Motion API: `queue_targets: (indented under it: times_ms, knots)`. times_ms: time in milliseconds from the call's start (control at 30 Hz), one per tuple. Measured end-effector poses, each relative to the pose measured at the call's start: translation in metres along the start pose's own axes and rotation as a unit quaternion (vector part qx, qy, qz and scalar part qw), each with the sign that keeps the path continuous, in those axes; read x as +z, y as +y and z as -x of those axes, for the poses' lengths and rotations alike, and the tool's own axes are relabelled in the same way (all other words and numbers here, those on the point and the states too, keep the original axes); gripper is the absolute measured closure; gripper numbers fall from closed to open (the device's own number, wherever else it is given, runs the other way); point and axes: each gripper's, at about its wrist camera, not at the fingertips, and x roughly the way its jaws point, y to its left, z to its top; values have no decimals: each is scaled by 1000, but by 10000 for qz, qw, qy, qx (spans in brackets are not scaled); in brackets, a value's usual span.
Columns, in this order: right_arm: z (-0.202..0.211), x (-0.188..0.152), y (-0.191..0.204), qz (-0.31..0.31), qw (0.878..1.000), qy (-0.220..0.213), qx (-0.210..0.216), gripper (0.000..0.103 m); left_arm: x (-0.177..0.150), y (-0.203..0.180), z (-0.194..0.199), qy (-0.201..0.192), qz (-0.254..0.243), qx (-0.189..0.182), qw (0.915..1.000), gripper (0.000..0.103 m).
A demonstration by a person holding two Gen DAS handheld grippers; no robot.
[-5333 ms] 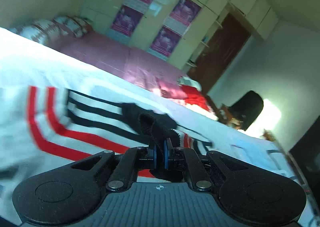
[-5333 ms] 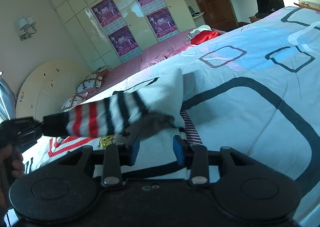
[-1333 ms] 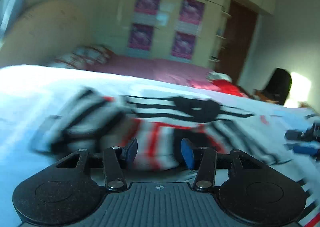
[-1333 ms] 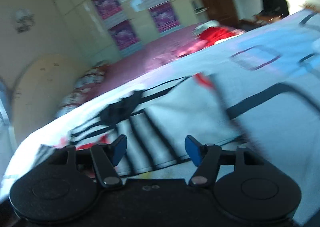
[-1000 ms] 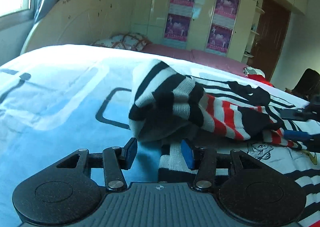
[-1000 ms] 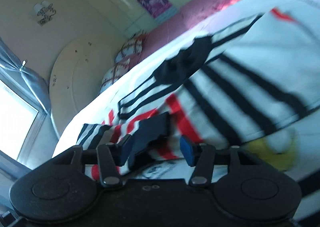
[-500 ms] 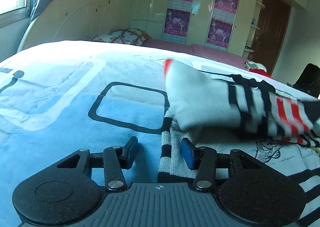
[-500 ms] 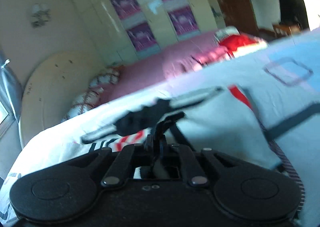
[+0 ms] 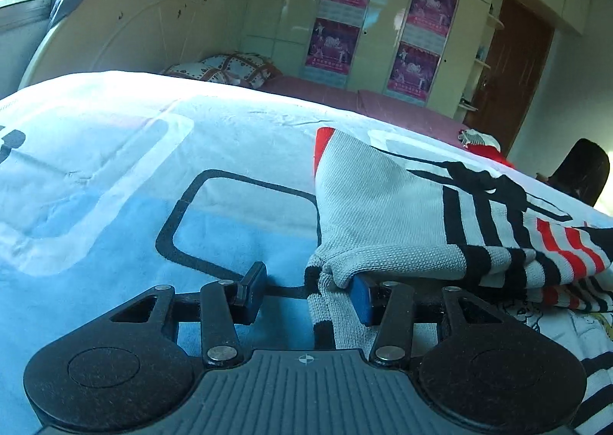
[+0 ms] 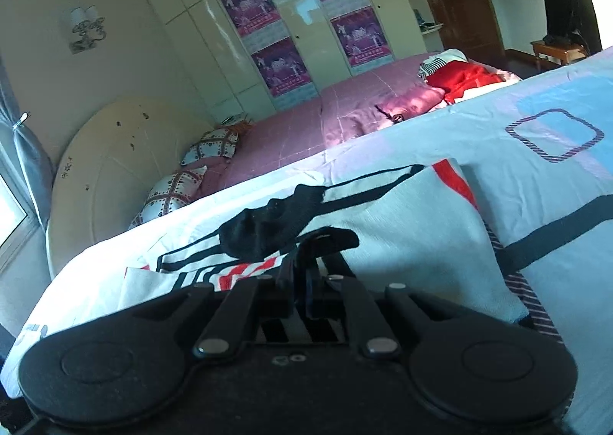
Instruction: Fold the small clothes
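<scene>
**Sleeve folded across, right tongs clenched on the cuff**

Half a second back, already clamped on the dark cuff; a second back, parted and closing in on it. Now pinching that black cuff [image 10: 329, 237] tight in the right tongs [image 10: 302, 293], with the striped sleeve drawn across the body of the small knit sweater [image 9: 402, 205]. A second ago bunched in a heap near the left side — now spread flatter, pale back panel up, red and black stripes trailing off to the right. Probably one sleeve fold nearly done, with the release onto the body not yet made.

Left tongs [image 9: 306, 289] released, jaws standing apart, low over the bed [image 9: 115, 166] with its blue-and-white cover. Sweater's ribbed hem edge lying between those jaws, pressing against the blue right pad [image 9: 362, 299], clear of the left pad. Likely poised to take the hem for the next fold.

From the right wrist view, sweater lying just ahead and beneath, black collar [image 10: 268, 224] just beyond the gripped cuff, red-edged corner towards the right. Far bed, wardrobe and chair well apart from all this.
</scene>
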Motion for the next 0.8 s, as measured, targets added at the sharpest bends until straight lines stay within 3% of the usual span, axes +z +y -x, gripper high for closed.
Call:
queue_targets:
  times_ms: [233, 333, 400, 467, 533, 700, 800]
  knots:
    - [-24, -31, -25, -81, 9977, 552, -372, 97, 2, 1, -3, 98, 44, -42, 9999, 55]
    - [-18, -38, -30, -150, 9982, 474, -320, 97, 6, 5, 0, 172, -21, -159, 9997, 55]
    - [-8, -34, -30, -127, 9983, 366, -429, 80, 8, 12, 13, 118, 1, -260, 9996, 55]
    - [7, -26, -27, 93, 9991, 22, -417, 79, 15, 12, 30, -152, -271, -172, 9994, 55]
    - [5, -15, -24, 240, 9992, -29, -324, 80, 30, 5, 34, -393, -519, -167, 9977, 55]
    - [-34, -1, 1, 537, 9983, 215, -42, 81, 71, -33, -9, -482, -794, -724, 9930, 55]
    - [-61, -6, 20, 824, 9955, 454, 64, 81, 82, -52, -49, -203, -985, -870, 9911, 55]
